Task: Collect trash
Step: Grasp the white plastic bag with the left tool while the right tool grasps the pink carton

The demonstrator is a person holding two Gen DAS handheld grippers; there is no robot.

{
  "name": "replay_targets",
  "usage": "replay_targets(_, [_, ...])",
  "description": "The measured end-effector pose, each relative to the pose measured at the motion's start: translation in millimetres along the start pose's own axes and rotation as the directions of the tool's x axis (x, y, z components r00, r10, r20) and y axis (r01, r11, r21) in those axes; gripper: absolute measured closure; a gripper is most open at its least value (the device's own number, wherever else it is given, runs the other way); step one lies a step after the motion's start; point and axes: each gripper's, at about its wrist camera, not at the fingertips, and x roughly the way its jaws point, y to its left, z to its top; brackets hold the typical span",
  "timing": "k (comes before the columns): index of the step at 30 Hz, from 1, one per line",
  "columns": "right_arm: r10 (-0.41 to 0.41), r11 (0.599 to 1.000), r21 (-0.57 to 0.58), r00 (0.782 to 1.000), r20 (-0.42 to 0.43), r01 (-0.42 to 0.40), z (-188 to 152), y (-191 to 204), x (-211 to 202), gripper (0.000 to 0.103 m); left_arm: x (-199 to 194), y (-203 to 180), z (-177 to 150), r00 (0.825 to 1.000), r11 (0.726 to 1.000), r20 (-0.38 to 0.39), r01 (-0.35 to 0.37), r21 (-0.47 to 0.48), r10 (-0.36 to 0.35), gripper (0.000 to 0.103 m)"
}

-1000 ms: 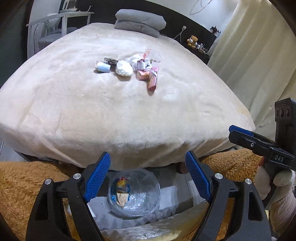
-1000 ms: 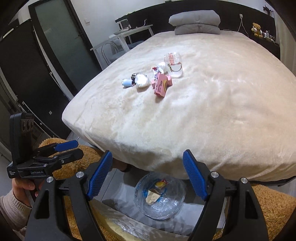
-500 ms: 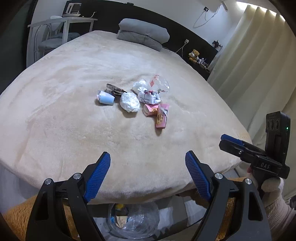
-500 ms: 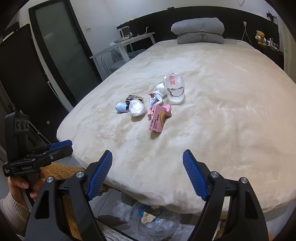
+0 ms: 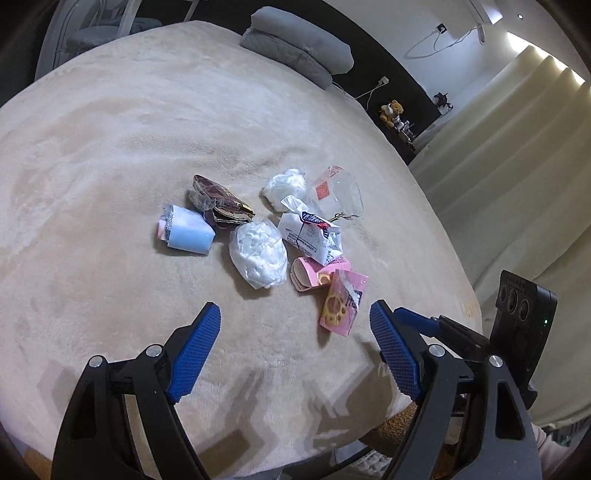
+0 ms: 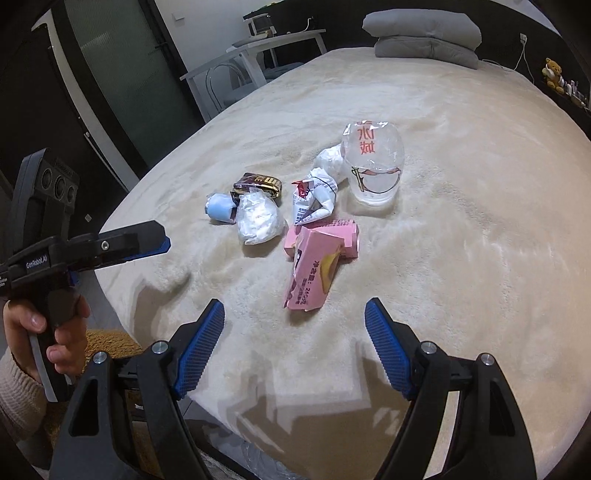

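Observation:
A small heap of trash lies on the cream blanket of the bed (image 5: 110,147): a light blue roll (image 5: 186,233), a dark brown wrapper (image 5: 218,201), a white crumpled bag (image 5: 258,254), a white printed wrapper (image 5: 310,232), a pink box (image 6: 317,258) and a clear plastic cup with red print (image 6: 373,162). My left gripper (image 5: 295,347) hovers open just short of the heap, nothing between its fingers. My right gripper (image 6: 295,343) is open too, just below the pink box (image 5: 338,302). Each gripper shows from the side in the other's view.
Grey pillows (image 6: 421,33) lie at the bed's head. A white desk and chair (image 6: 258,55) stand at the left, a dark glass door (image 6: 122,85) beyond. Cream curtains (image 5: 517,166) hang on the right. A brown furry rug (image 6: 107,343) lies at the bed's foot.
Both grippers have moved forward from the foot of the bed over the blanket toward the heap. The clear bin bag on the floor has dropped out of view.

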Motion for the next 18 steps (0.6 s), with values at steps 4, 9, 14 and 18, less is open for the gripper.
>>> replay_targets(4, [0.023,0.999,0.023,0.999,-0.036,-0.022,10,-9,22,0.027,25,9,16,0.999,0.999,-0.045,0.012,-0.03,-0.013,0.022])
replay_targets(9, [0.075,0.995,0.07,0.994,-0.076,-0.069,18,-21,42,0.036,53,20,32,0.996,0.998,-0.09,0.011,-0.069,-0.017,0.022])
replay_targets(14, [0.117,0.989,0.106,0.988,-0.101,-0.106,24,-31,56,0.042,76,29,41,0.99,0.994,-0.138,0.013,-0.107,-0.027,0.023])
replay_targets(18, [0.143,0.982,0.138,0.984,-0.103,-0.128,25,-38,56,0.061,87,32,43,0.988,0.995,-0.151,-0.002,-0.098,-0.013,0.036])
